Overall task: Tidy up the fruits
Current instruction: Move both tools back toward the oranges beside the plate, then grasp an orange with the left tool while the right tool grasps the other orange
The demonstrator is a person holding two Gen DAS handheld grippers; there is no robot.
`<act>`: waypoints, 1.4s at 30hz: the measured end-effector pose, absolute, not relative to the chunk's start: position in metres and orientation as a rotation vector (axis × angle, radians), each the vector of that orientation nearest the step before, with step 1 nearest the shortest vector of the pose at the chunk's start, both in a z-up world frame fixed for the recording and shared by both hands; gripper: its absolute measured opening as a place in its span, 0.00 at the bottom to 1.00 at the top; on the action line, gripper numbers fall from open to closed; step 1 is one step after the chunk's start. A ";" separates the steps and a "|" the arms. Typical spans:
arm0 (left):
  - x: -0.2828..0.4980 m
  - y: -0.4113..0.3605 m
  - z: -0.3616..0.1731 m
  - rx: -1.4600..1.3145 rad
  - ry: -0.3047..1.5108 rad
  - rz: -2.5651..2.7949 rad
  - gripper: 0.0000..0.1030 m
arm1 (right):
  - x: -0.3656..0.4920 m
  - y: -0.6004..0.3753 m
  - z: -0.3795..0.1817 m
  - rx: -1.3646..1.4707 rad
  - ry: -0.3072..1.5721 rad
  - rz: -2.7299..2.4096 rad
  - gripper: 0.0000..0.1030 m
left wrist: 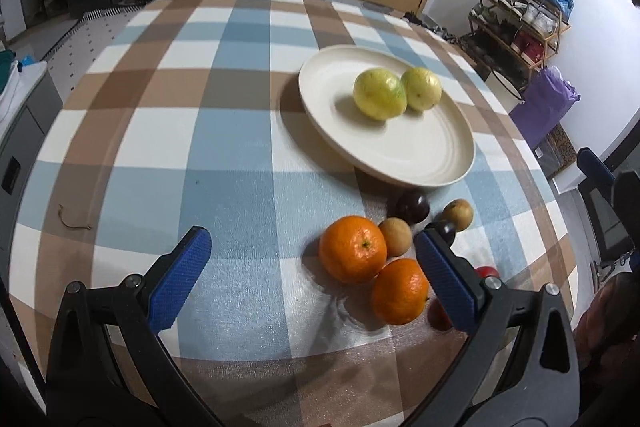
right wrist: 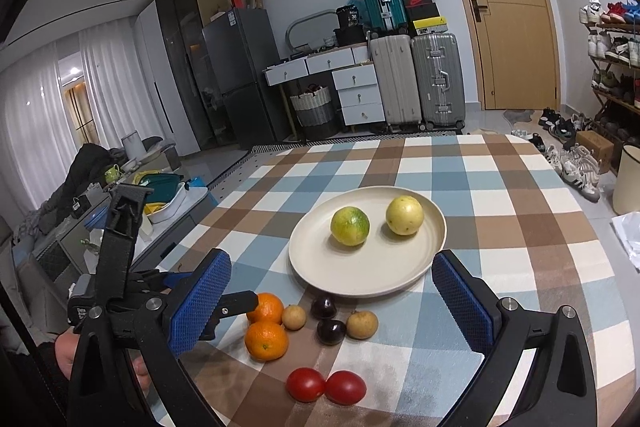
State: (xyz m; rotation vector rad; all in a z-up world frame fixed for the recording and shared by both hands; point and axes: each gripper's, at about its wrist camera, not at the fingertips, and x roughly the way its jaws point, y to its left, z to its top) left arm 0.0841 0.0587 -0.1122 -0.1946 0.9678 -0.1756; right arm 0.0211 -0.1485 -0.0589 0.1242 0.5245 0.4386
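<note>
A big table has a cloth with blue, brown and white squares. On it sits a round cream plate. Two yellow-green fruits are on the plate, near the middle. In the right view they sit a little apart. In the left view they look like they touch.

The left gripper is above the table, by the near edge. Its blue fingers are spread wide and hold nothing. The two oranges sit near its right finger.

The right gripper is over the near side of the table too. Its blue fingers are wide open and hold nothing. The plate and small fruits show between them. A hand shows low on the left in that view, behind the left gripper.

Two oranges lie touching on the cloth, just in front of the plate. Two red tomatoes lie side by side, touching, closest to the table edge. Two small brown fruits and two dark plums lie between the oranges and the plate. One brown fruit touches an orange. One plum is just beside the plate rim.

A little bit of string lies alone, far left on the cloth.
</note>
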 end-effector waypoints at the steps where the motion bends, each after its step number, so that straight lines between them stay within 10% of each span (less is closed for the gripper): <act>1: 0.087 0.059 -0.116 -0.200 0.978 -0.178 0.99 | 0.022 -0.148 -0.060 0.125 0.529 0.438 0.99; 13: 0.107 0.062 -0.135 -0.266 1.019 -0.255 0.81 | 0.029 -0.151 -0.071 0.140 0.566 0.435 0.99; 23: 0.109 0.060 -0.136 -0.344 1.027 -0.380 0.34 | 0.031 -0.154 -0.075 0.152 0.574 0.435 0.99; 42: 0.085 0.069 -0.109 -0.275 0.954 -0.336 0.33 | 0.029 -0.148 -0.085 0.186 0.630 0.510 0.99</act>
